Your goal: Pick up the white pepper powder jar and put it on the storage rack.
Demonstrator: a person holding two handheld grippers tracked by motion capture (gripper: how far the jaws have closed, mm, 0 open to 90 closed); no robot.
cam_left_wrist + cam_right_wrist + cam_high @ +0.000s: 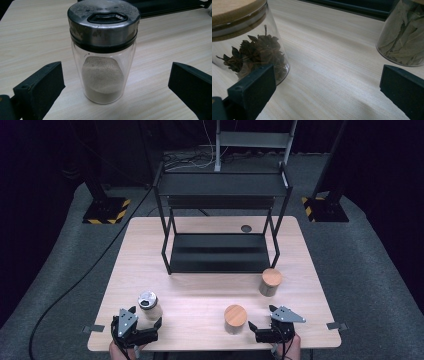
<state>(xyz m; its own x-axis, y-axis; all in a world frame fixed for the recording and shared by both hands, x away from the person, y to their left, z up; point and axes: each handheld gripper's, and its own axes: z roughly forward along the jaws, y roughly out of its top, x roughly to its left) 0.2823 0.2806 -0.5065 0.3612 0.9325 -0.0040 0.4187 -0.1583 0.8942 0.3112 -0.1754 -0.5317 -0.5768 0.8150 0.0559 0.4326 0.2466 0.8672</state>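
Three jars stand on the wooden table [210, 295] between me and the black two-tier rack [220, 220], and I take them from my left across.

At my eleven o'clock is the glass shaker jar [148, 306] with the steel lid, part full of pale powder. My left gripper [136, 325] sits just short of it, jaws spread wide with nothing between the pads. In the left gripper view the shaker jar [103, 57] stands upright and centred in the gap, a clear margin each side. To take it well I judge I should go straight ahead at twelve o'clock, keep level, and close on the glass below the lid band, not on the steel, which looks slick.

At about one o'clock is the wood-lidded jar of star anise [235, 318], just left of my right gripper [261, 327], whose jaws also stand wide and empty. In the right gripper view that star anise jar [244, 47] lies off at ten o'clock, beyond the left jaw, so I would need to swing toward it before closing.

Farther off at two o'clock stands the bay leaf jar [270, 282], close to the rack's front right leg.

Both grippers hang near the table's near edge. Open board runs between the jars toward the lower shelf at twelve o'clock.
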